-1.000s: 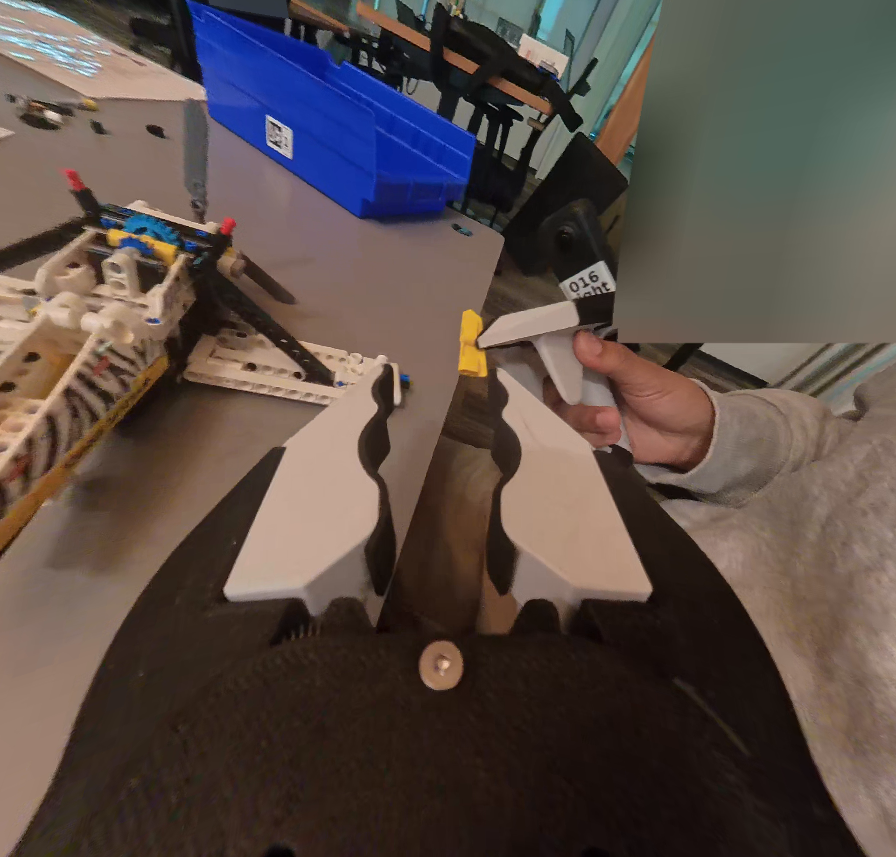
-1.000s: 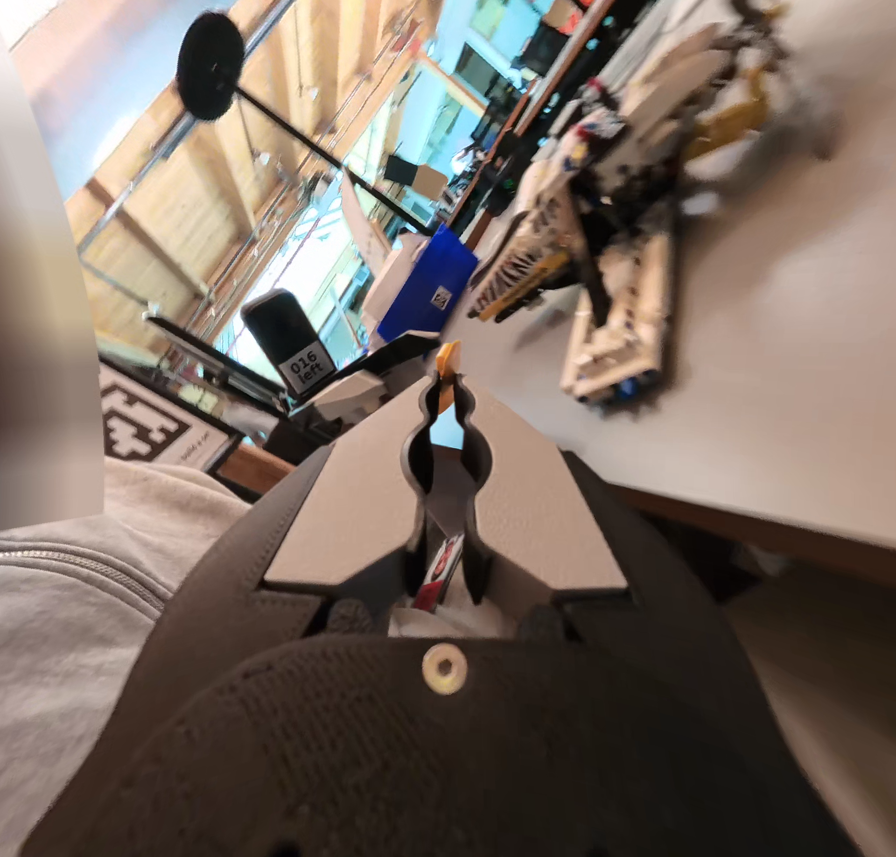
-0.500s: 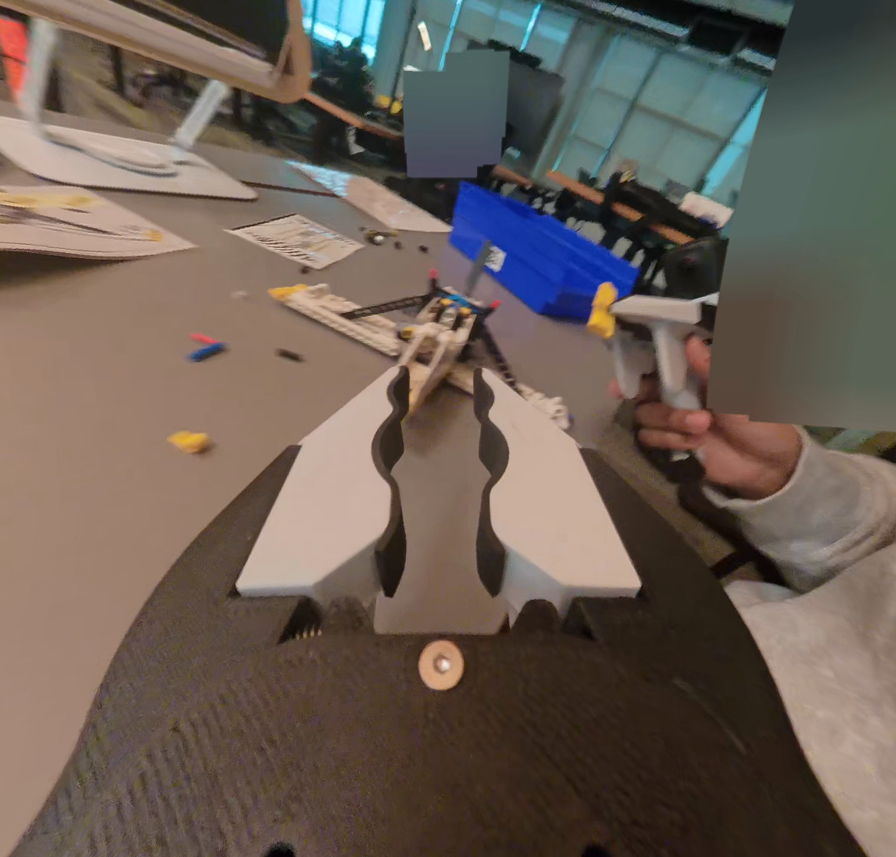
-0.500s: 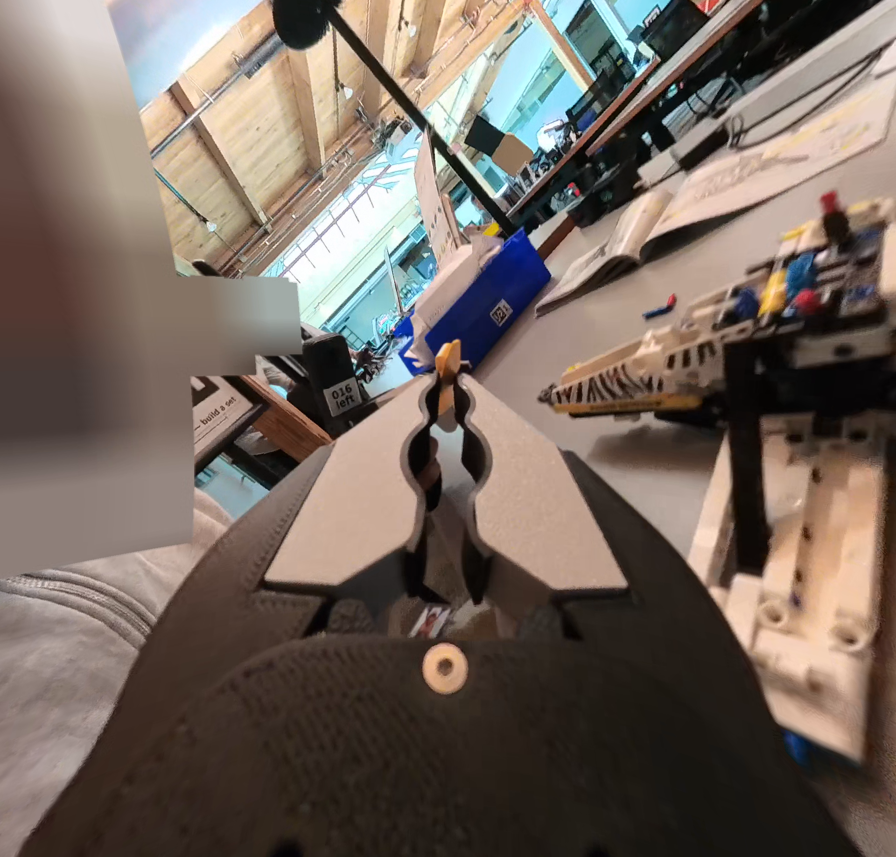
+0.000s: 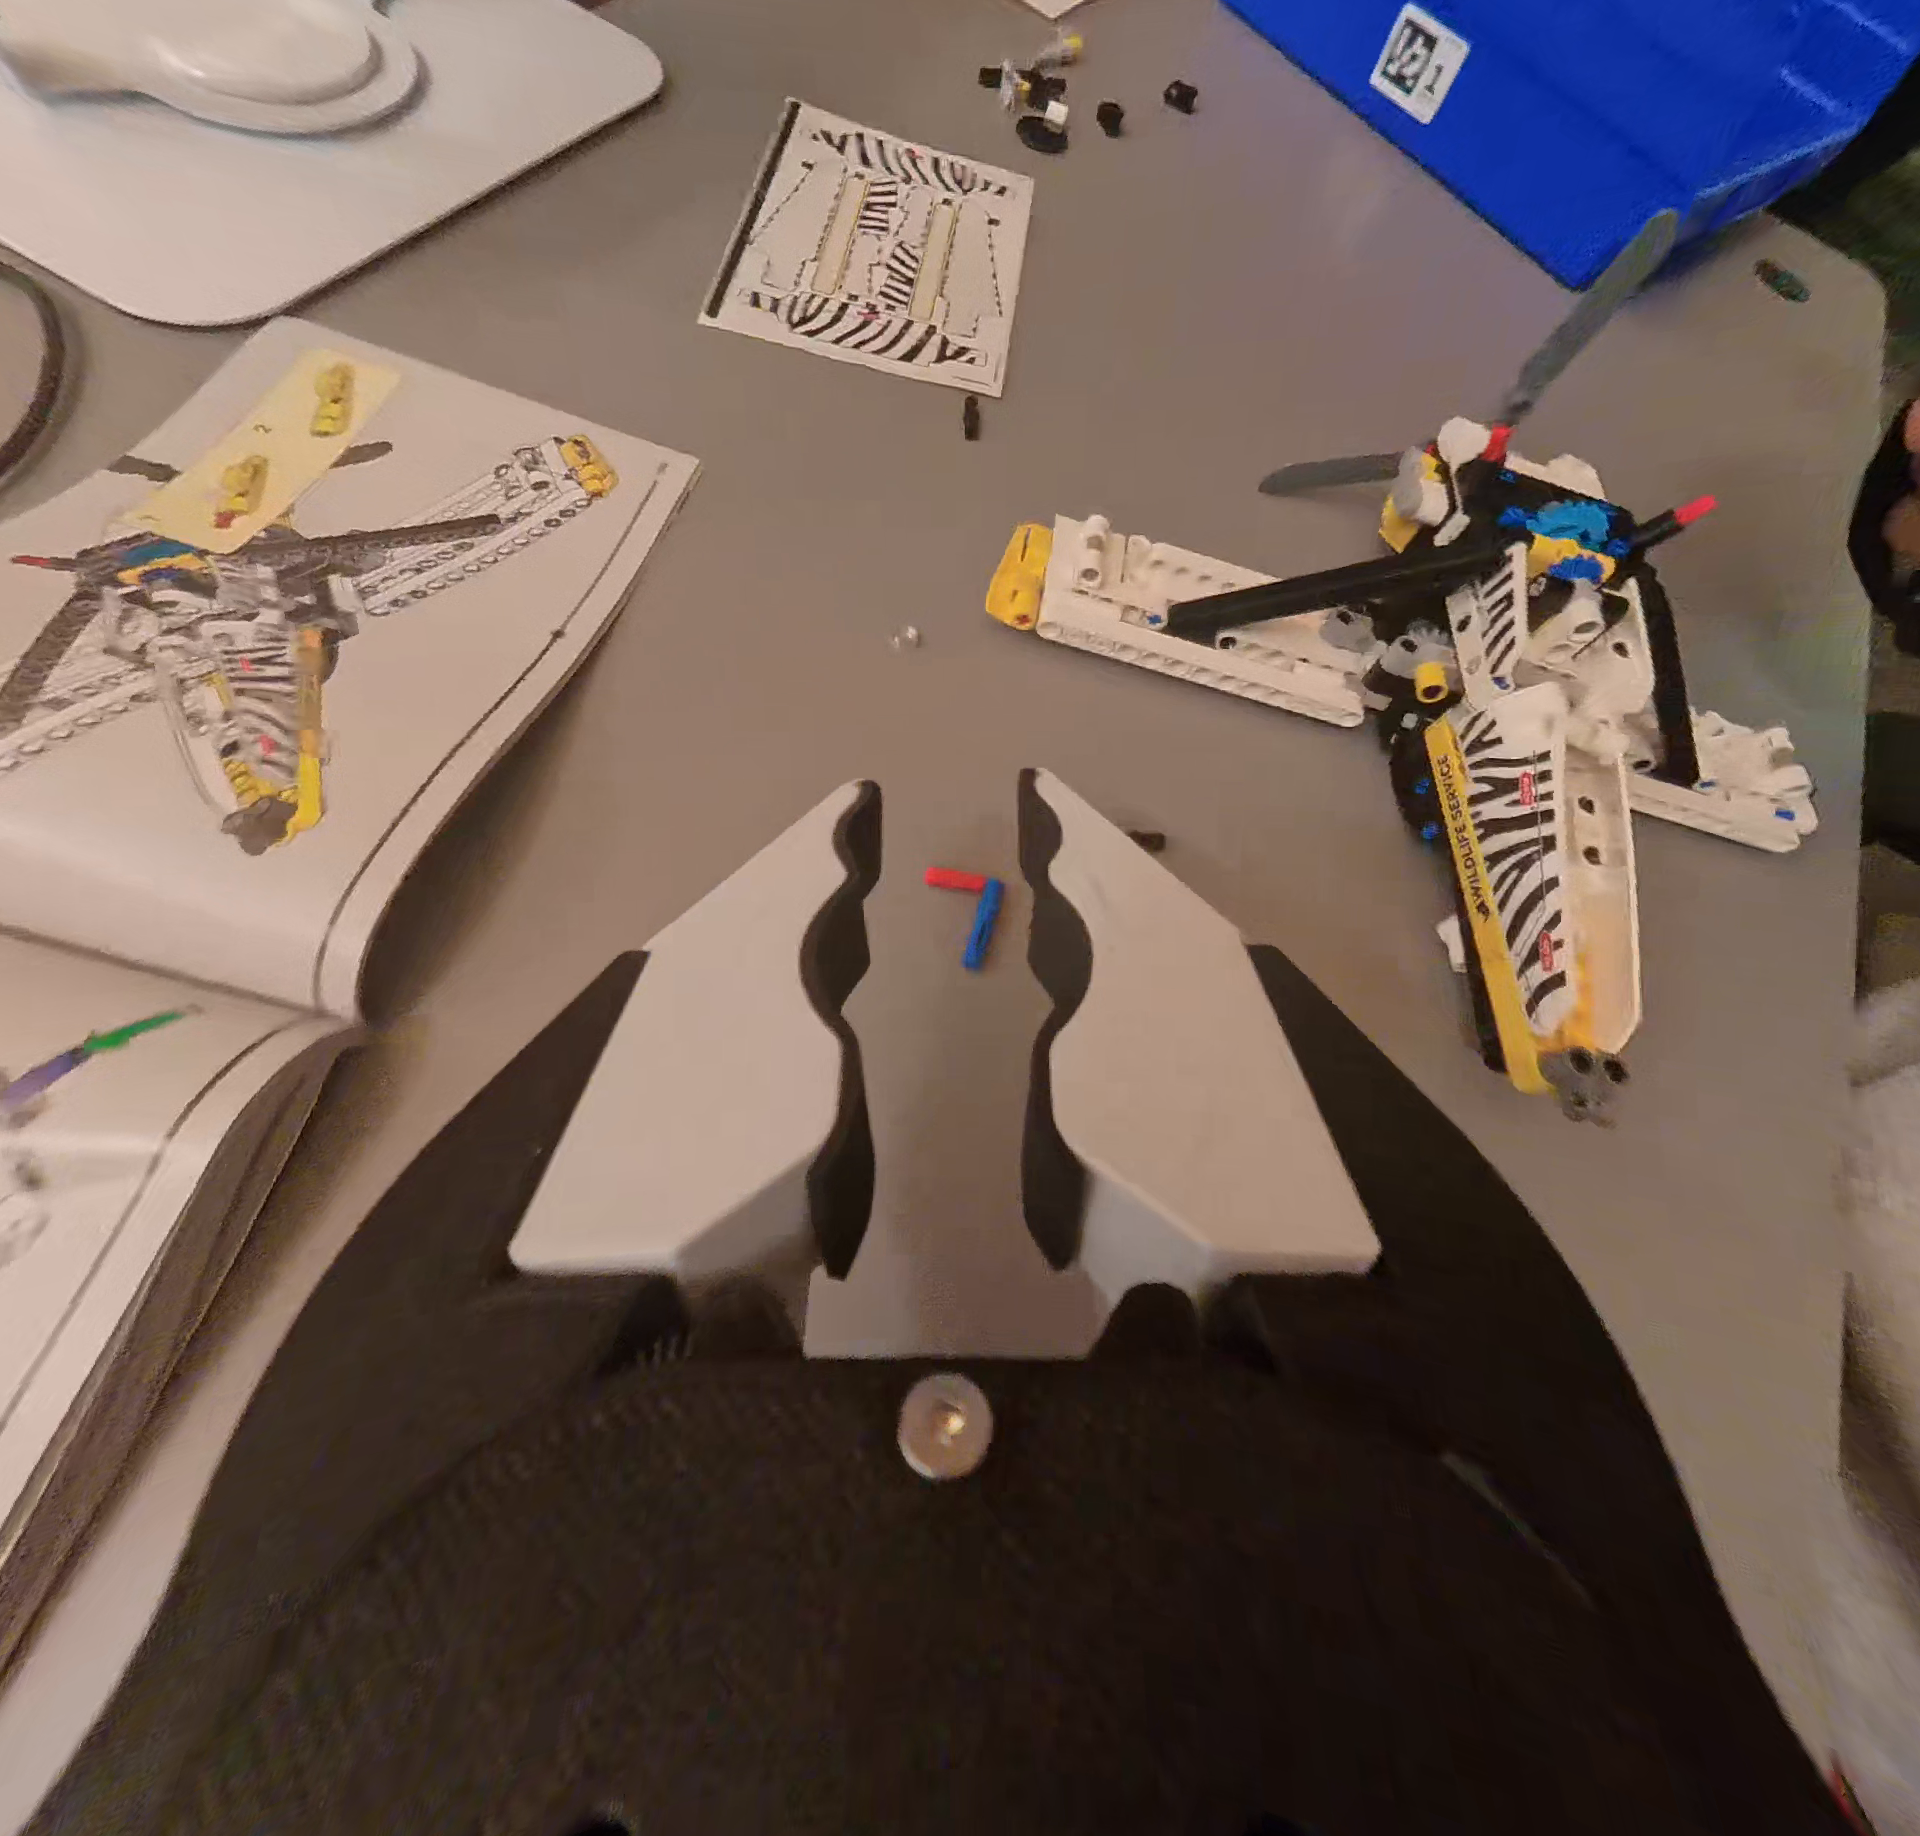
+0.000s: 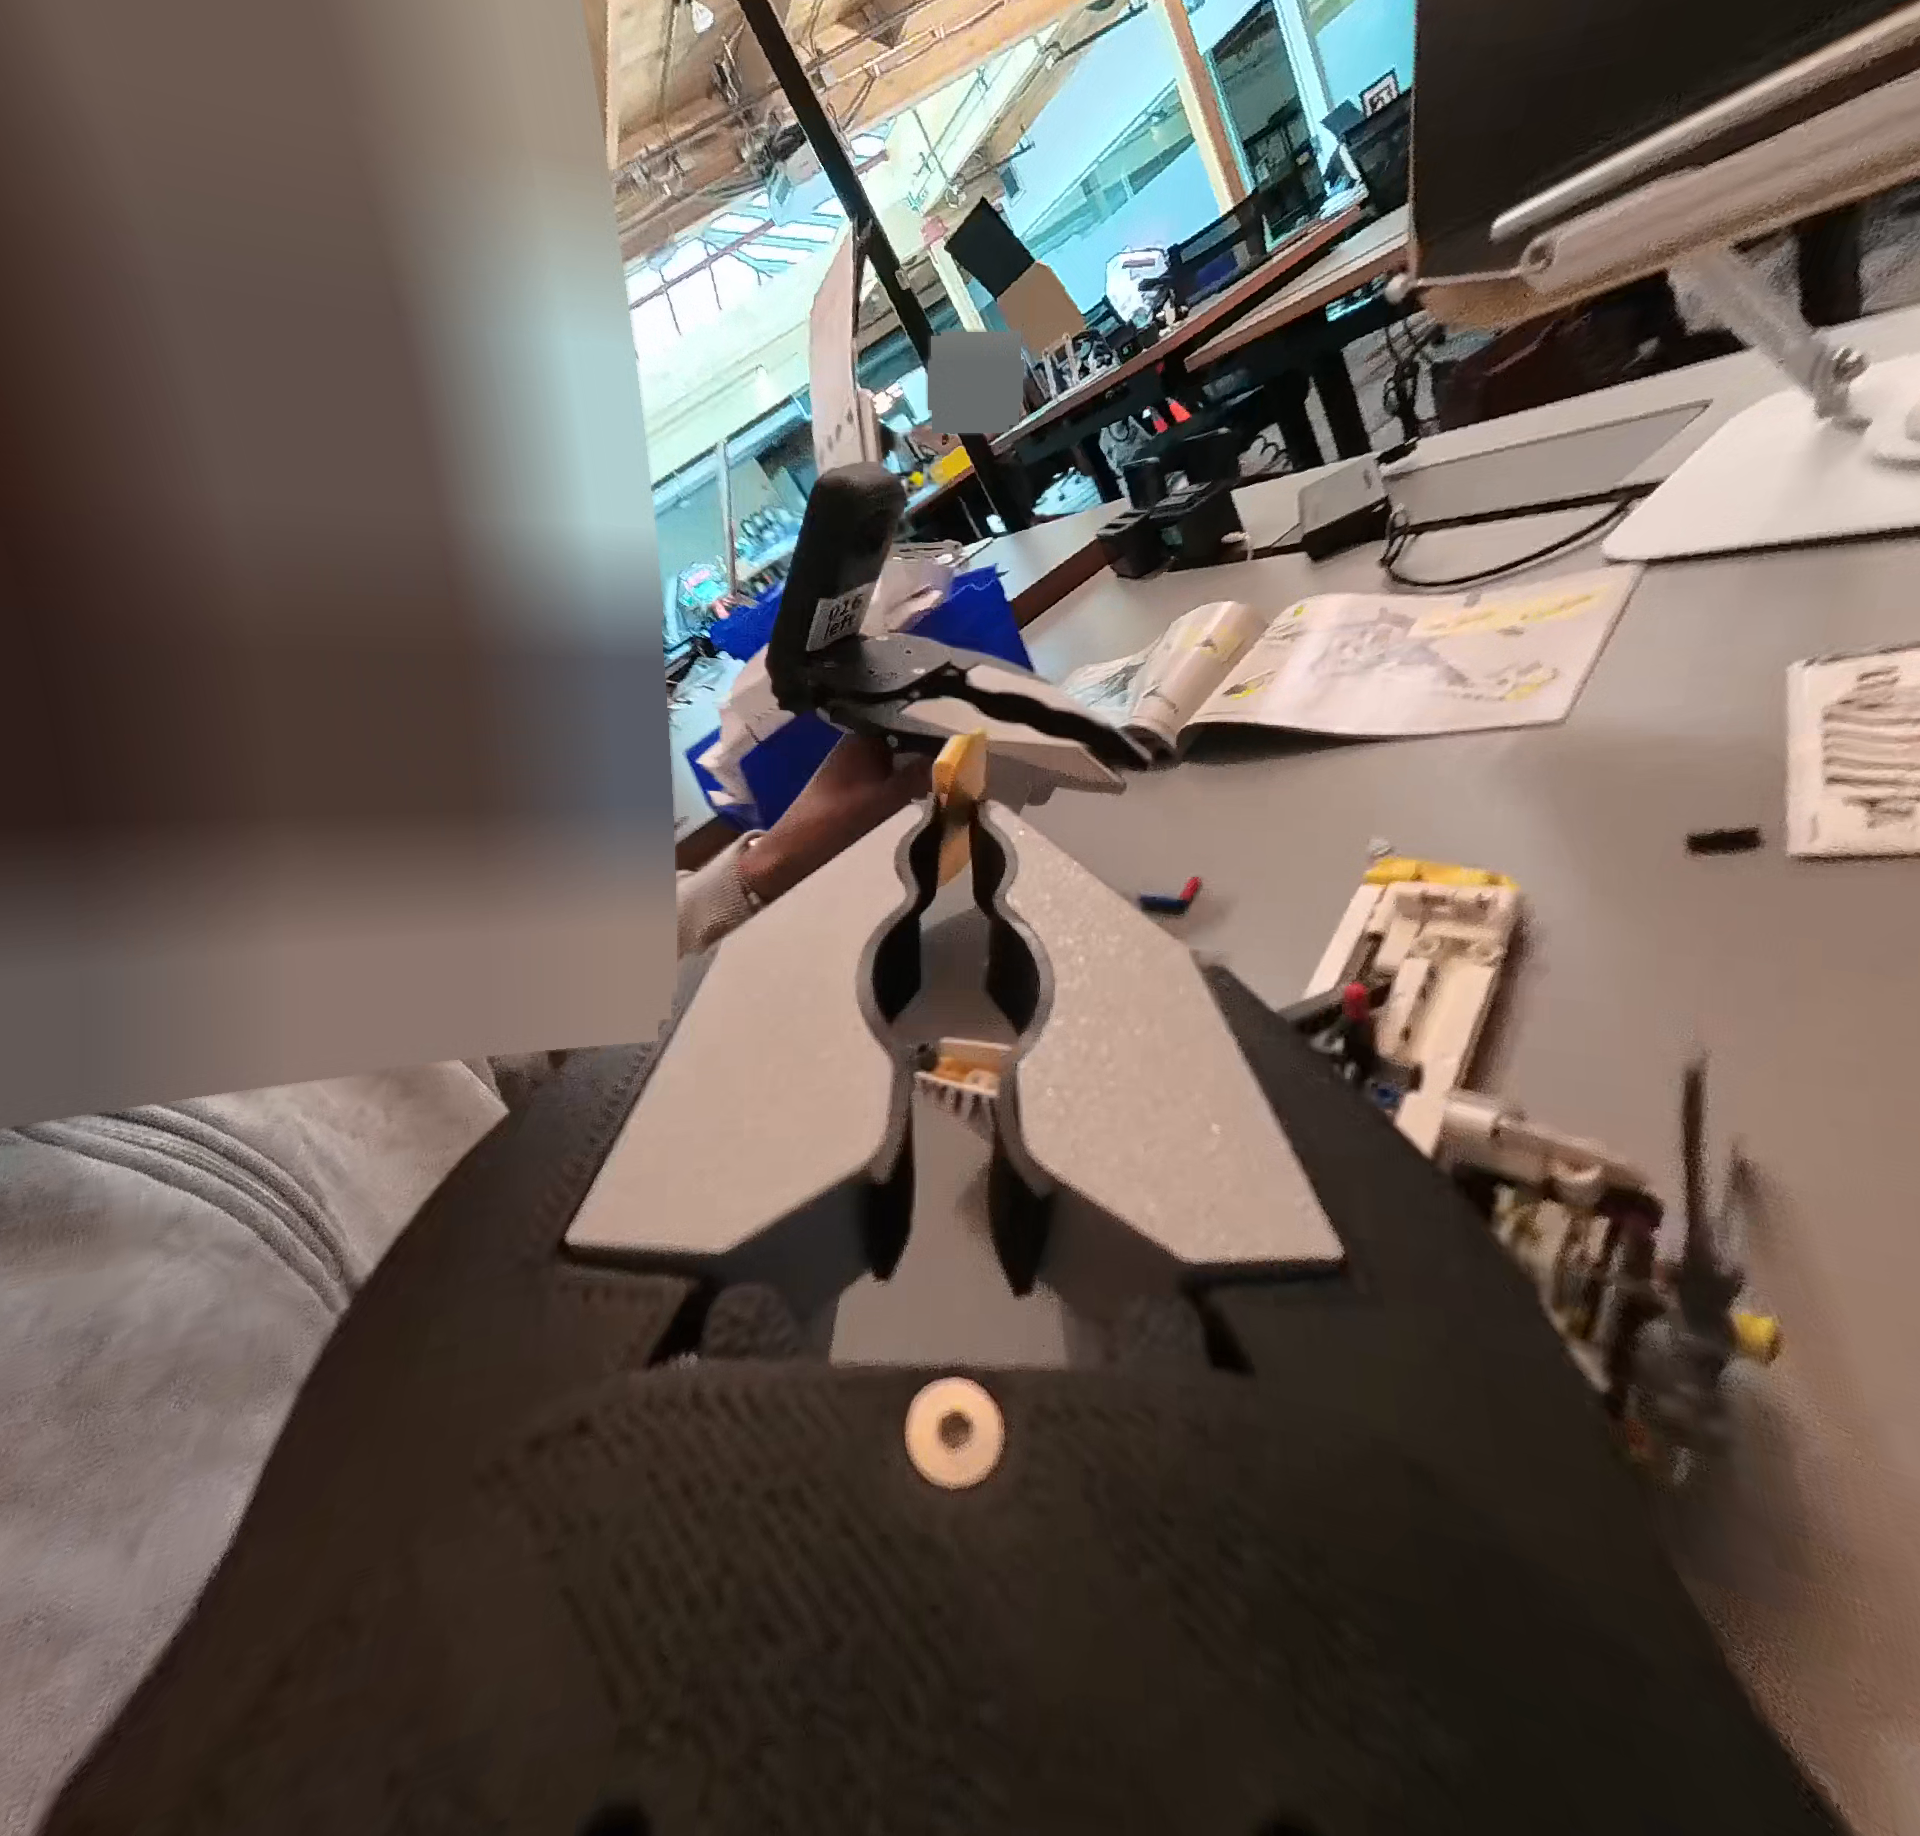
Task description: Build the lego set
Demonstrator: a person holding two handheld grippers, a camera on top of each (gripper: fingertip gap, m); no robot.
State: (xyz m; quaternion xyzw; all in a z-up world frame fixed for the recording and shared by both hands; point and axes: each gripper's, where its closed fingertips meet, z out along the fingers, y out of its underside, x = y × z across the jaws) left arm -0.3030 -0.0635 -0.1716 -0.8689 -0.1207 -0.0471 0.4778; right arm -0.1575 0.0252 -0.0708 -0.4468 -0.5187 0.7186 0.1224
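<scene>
Left wrist view — blue pin between spread left gripper fingers.

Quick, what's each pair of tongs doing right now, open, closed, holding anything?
Left tongs: open, empty, over the red pin and blue pin lying on the table.
Right tongs: closed on a small yellow piece.

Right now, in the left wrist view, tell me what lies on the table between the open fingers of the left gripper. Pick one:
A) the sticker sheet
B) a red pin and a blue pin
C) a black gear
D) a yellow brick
B: the left gripper hangs open over the grey table, and a small red pin and a blue pin lie in the gap between its fingers.
</scene>
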